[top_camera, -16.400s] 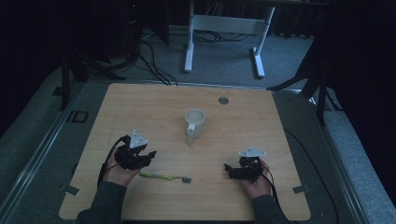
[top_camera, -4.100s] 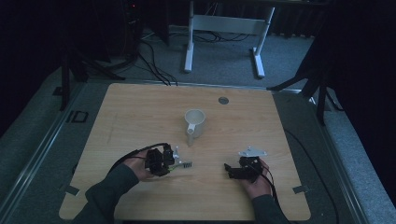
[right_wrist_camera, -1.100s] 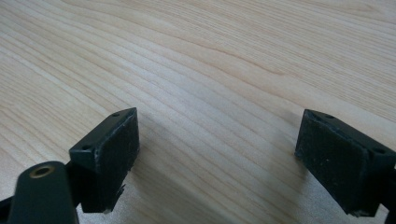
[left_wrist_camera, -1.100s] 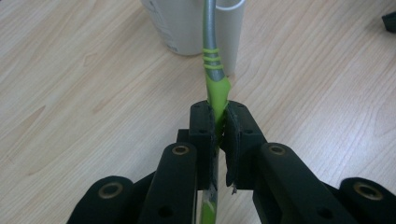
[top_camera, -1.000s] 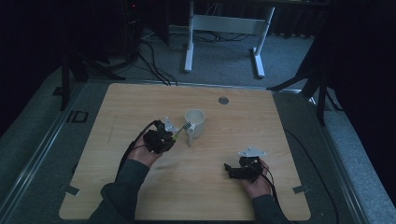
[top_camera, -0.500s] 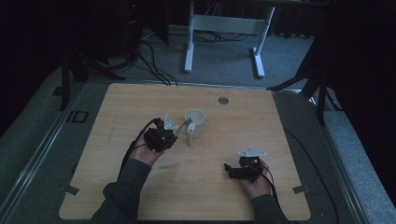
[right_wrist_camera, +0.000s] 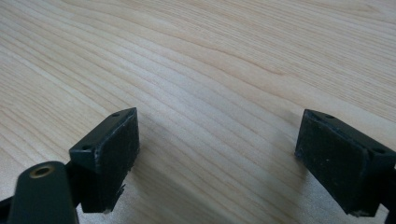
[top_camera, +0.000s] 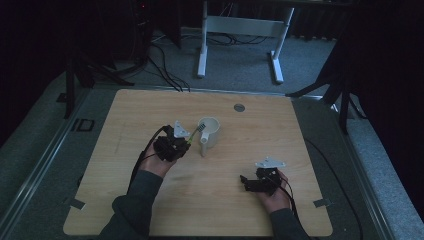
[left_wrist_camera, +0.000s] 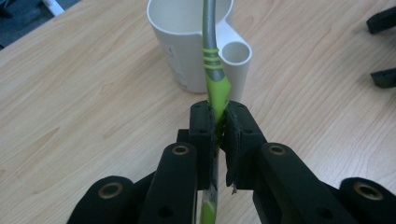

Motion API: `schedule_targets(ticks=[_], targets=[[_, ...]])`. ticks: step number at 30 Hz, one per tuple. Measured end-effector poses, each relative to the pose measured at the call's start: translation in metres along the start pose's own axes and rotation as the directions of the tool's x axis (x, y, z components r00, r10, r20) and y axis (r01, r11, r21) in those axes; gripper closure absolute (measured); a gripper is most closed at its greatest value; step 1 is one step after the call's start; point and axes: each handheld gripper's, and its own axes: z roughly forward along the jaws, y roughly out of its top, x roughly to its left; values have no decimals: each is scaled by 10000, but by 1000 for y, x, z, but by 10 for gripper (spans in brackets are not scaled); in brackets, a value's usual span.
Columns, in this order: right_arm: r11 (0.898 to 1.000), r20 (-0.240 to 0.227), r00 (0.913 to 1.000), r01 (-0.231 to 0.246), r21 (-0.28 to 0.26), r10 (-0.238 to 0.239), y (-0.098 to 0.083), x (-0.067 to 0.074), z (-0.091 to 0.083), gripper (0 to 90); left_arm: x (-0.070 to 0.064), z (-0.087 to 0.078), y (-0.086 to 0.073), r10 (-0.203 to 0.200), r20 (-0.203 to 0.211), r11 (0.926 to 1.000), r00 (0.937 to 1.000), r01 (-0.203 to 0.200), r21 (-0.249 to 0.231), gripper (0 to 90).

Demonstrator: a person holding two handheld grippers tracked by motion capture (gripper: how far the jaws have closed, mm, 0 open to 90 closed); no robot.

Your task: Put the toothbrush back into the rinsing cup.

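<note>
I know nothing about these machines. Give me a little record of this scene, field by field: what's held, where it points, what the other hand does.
Held thing: a green and grey toothbrush
Holder: left claw, shut on the green handle
Where it points: the grey end reaches up over the rim of the white cup; its tip is cut off by the top edge of the left gripper view
Cup: upright on the wooden table, with a small tube at its side
Other hand: right claw open and holding nothing, low over bare wood, apart from the cup
</note>
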Motion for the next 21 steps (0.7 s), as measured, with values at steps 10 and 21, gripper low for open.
schedule_targets(ticks=[10,21], targets=[[10000,0,10000,-3,2,3,0,0,0,132,0,-2,1,-185,81,9985,9998,189,-507,824],[10000,-2,10000,0,2,0,0,0,0,132,3,-2,2,-363,209,9958,9991,380,-831,824]])
